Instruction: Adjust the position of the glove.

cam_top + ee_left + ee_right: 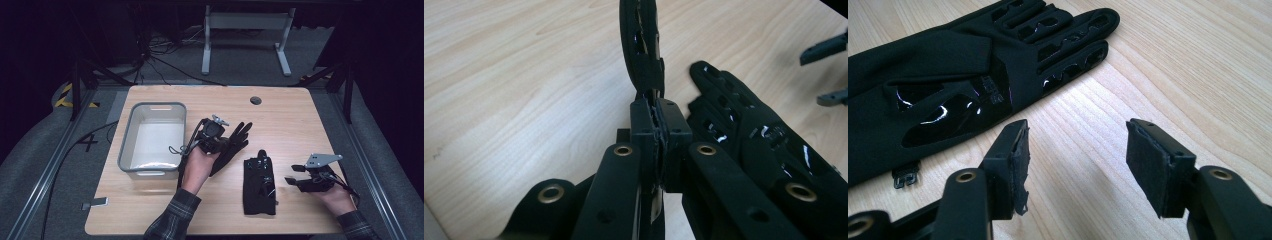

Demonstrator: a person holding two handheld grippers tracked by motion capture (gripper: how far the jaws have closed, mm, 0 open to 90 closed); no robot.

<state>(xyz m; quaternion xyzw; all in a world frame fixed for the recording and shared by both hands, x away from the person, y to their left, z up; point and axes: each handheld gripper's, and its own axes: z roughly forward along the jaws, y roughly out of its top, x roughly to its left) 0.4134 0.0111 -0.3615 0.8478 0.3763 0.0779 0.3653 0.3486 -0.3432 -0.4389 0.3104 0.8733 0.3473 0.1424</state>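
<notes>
On the wooden table lie two black gloves. The left gripper sits near the table's middle, just right of the grey plastic bin, and its jaws are clamped tight on one finger of the spread glove; in the left gripper view that pinched finger stands up from between the pads while the rest of the glove lies flat beside the jaws. The second glove lies flat and folded nearer the person, between the two hands. The right gripper is just right of it, jaws wide apart over bare wood, touching nothing
</notes>
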